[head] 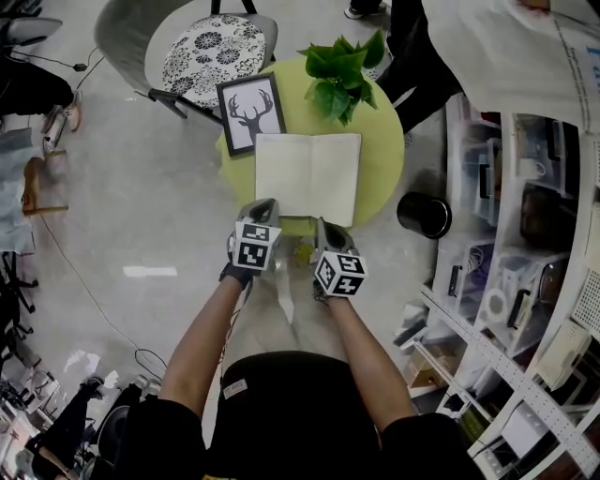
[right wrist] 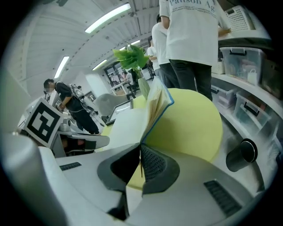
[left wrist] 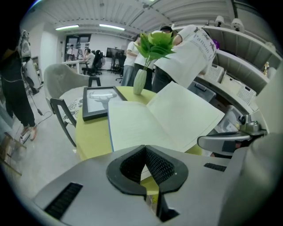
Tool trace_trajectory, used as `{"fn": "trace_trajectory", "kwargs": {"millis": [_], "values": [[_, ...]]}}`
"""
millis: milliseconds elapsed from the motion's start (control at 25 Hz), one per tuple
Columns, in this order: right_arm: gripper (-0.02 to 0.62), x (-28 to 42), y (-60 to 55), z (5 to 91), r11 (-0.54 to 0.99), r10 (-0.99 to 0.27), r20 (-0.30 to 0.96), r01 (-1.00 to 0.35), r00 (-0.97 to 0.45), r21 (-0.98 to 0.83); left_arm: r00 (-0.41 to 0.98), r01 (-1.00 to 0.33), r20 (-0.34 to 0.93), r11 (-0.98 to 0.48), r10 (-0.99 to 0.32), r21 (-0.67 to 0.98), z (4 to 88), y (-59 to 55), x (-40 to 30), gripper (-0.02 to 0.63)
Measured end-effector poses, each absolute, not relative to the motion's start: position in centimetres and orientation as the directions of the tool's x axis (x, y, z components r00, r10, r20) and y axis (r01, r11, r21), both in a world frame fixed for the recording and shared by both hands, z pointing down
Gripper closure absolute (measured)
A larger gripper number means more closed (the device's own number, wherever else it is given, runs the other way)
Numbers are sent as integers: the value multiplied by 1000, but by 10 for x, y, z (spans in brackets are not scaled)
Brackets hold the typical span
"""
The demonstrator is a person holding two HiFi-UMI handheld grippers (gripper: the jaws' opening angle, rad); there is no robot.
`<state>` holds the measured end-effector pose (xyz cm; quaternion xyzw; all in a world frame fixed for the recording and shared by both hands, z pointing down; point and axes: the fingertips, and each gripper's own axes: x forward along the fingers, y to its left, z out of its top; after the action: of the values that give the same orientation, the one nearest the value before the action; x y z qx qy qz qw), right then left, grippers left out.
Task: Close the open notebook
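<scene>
Right tongs (right wrist: 140,152) pinch the open notebook's (head: 307,176) near right corner.
Left tongs (left wrist: 144,150) are pressed together, empty, just short of its near edge; the notebook lies on the round yellow-green desk (head: 380,159), right half tilted up, below a framed deer picture (head: 250,112).

A glossy grey floor (head: 122,187) is reflecting pale light. A round yellow-green table (head: 382,173) is standing on it, and a grey chair (head: 211,49) with a patterned cushion is sitting just beyond the table's far left edge. A black bin (head: 424,215) is standing on the floor beside the table's right edge. White shelves (head: 487,361) holding clear boxes (head: 473,169) are lining the right side. Strip lights (left wrist: 67,27) are glowing on a ribbed white ceiling (left wrist: 190,9).
</scene>
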<state>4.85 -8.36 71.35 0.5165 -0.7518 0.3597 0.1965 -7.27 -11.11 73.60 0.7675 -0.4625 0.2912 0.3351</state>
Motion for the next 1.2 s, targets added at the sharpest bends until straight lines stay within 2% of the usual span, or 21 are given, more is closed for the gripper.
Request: {"fn": "trace_trajectory", "kwargs": {"millis": [360,1200], "values": [[584,37,-82,712,253,-620,677,-918,-397,-306,437,-896,733,-323,-521,304,717,-98,-93,588],[583,3,-80,719,368,-549,702,-885,-455,-286,414,-909,755,-268,-508,318,730,-65,-127,588]]}}
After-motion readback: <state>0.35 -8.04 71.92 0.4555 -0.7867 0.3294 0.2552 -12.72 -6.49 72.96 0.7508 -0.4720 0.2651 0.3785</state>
